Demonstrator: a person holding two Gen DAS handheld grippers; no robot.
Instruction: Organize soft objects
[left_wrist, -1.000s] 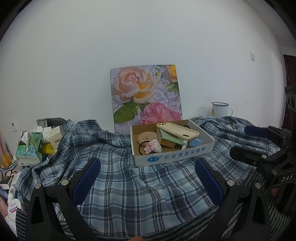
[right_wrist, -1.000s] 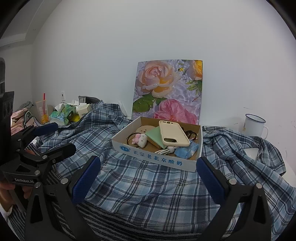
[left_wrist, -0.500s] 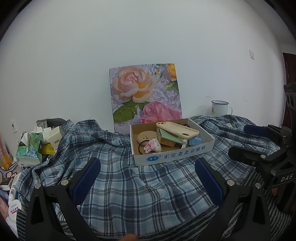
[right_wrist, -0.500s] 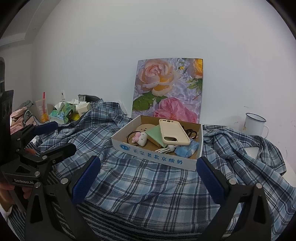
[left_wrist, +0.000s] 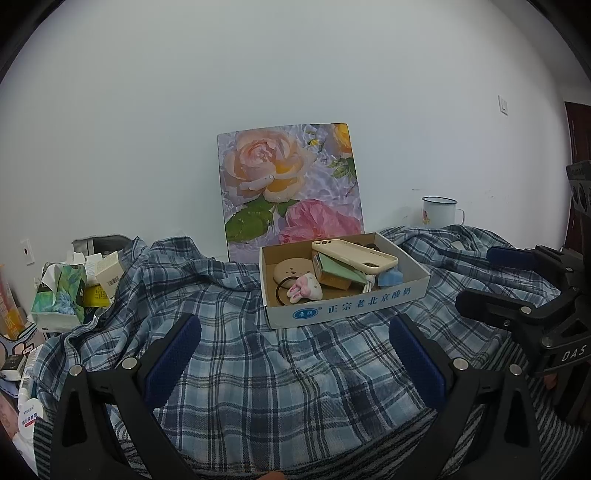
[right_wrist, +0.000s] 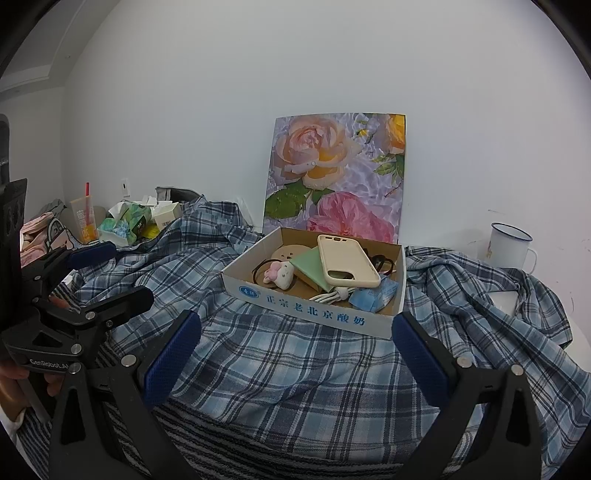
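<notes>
Home room, prob. bedroom: plaid shirt (left_wrist: 258, 369) spread ahead of tool, enamel mug (left_wrist: 439, 211) far right by wall, tissue pack (left_wrist: 61, 295) + clutter left.

Item count, both wrist views.

One cardboard box (right_wrist: 314, 306) on one plaid shirt (right_wrist: 295, 369). In the box: one cream phone case (right_wrist: 347, 266), one green card or booklet (right_wrist: 308, 264), one plush bunny (right_wrist: 280, 274), one round tan disc (right_wrist: 286, 253), one blue packet (right_wrist: 373, 297), one white cable bundle (right_wrist: 332, 295); dark hair ties (right_wrist: 380, 262), at least two, exact number unclear. Elsewhere: one flower picture (right_wrist: 338, 177), one enamel mug (right_wrist: 508, 245), one tissue pack (left_wrist: 59, 295), one drink cup (right_wrist: 85, 219). Two claws: left (left_wrist: 295, 363), right (right_wrist: 297, 354).
</notes>
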